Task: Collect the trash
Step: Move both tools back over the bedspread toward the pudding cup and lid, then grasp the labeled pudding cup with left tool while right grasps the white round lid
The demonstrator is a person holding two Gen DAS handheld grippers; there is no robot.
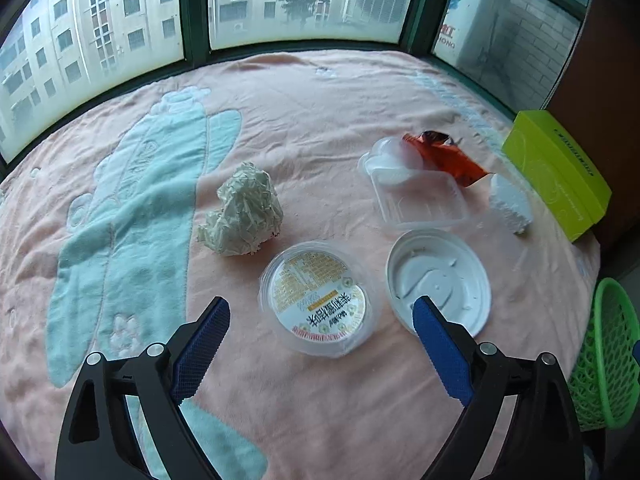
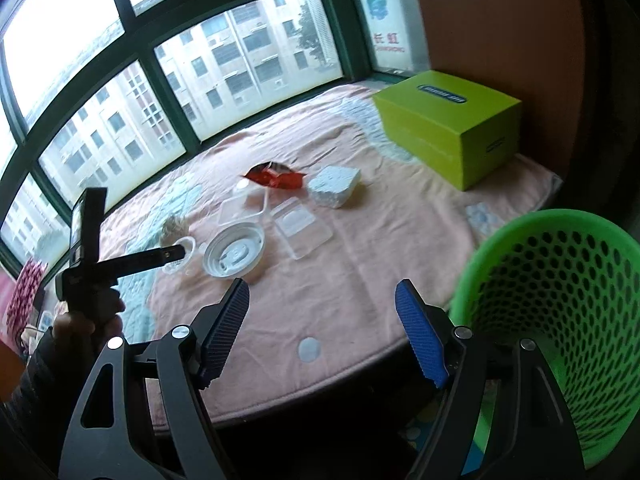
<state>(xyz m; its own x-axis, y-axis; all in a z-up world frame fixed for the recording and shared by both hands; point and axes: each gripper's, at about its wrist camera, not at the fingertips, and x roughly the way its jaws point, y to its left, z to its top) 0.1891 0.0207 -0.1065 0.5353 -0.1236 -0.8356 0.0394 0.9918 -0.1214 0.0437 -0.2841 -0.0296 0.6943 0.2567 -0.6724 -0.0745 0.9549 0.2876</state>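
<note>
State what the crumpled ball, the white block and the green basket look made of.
Crumpled ball: likely paper, matte, sharply creased folds.
White block: seemingly foam, grainy, rough broken faces.
Green basket: plastic, smooth, slightly glossy, moulded lattice of holes.

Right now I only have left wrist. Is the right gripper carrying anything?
Observer: No. The right gripper is open, with nothing between its pads.
Operator: I see only a sliver of the basket. Where is it relative to that gripper?
Observer: The green basket sits close on the gripper's right, off the table's edge, with its open mouth facing the camera. Its bottom is hidden.
Operator: Anything on the near edge that I'm missing?
Observer: A small round white disc lies on the pink cloth near the front edge, apart from the other litter.
</note>
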